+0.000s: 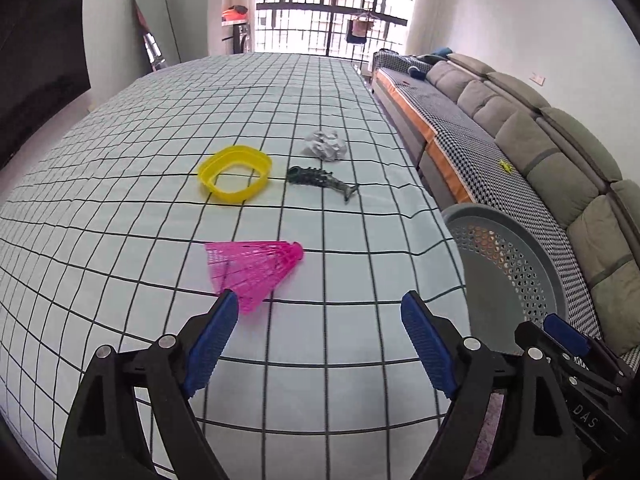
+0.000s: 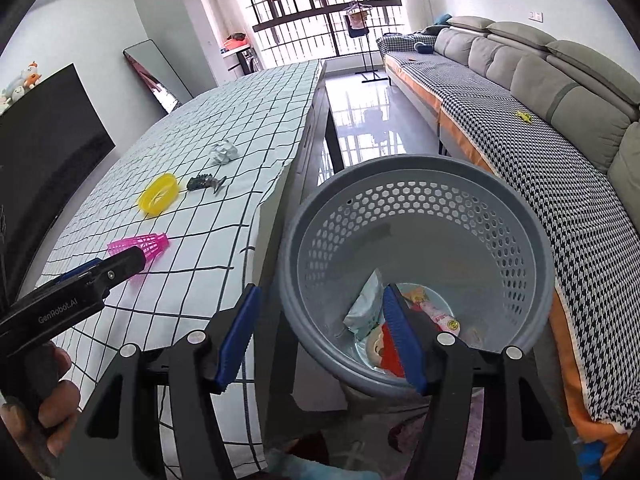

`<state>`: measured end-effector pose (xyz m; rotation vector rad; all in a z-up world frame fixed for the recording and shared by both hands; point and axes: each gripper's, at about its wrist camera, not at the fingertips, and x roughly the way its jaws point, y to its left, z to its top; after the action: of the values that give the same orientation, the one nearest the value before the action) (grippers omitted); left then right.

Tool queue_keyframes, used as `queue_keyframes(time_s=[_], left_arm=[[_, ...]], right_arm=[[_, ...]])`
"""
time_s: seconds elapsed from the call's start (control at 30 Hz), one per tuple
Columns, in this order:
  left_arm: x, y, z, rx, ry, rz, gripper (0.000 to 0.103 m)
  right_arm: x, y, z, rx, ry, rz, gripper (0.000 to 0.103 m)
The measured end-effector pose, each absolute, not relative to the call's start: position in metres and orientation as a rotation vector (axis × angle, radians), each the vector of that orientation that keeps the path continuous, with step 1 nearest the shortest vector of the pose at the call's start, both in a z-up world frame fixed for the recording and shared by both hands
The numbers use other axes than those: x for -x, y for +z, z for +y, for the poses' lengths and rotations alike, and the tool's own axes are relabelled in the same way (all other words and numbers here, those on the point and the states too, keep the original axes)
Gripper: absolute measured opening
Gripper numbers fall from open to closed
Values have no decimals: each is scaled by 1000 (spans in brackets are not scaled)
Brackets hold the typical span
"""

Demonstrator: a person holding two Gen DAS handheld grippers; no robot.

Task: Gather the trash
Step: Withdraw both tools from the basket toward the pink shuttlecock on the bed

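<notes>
Left wrist: left gripper point(image 1: 320, 312) agape, empty, near pink shuttlecock point(image 1: 256, 268) on desk point(image 1: 120, 240); right gripper point(image 2: 320, 320) parted, empty, above grey basket point(image 2: 416, 168).

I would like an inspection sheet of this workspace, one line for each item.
Surface: table with checked cloth.
Job's things: pink shuttlecock, yellow ring, dark fish-shaped piece, crumpled paper on the cloth; grey basket beside the table, wrappers inside.
Clutter: nothing seen.
Grippers: left hand-held gripper open, empty, close to the shuttlecock; right hand-held gripper open, empty, at the basket rim.
Cables: nothing seen.
Surroundings: sofa, window, mirror.
</notes>
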<state>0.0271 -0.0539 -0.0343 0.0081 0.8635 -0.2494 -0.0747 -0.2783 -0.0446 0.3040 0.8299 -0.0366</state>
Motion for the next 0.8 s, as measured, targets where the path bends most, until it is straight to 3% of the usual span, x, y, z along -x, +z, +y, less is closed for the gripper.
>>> queue_keyframes(time_s=[0.8], left_arm=[[-83, -69, -31, 12, -168, 982, 85]], right_arm=[[19, -50, -256, -293, 64, 860, 61]])
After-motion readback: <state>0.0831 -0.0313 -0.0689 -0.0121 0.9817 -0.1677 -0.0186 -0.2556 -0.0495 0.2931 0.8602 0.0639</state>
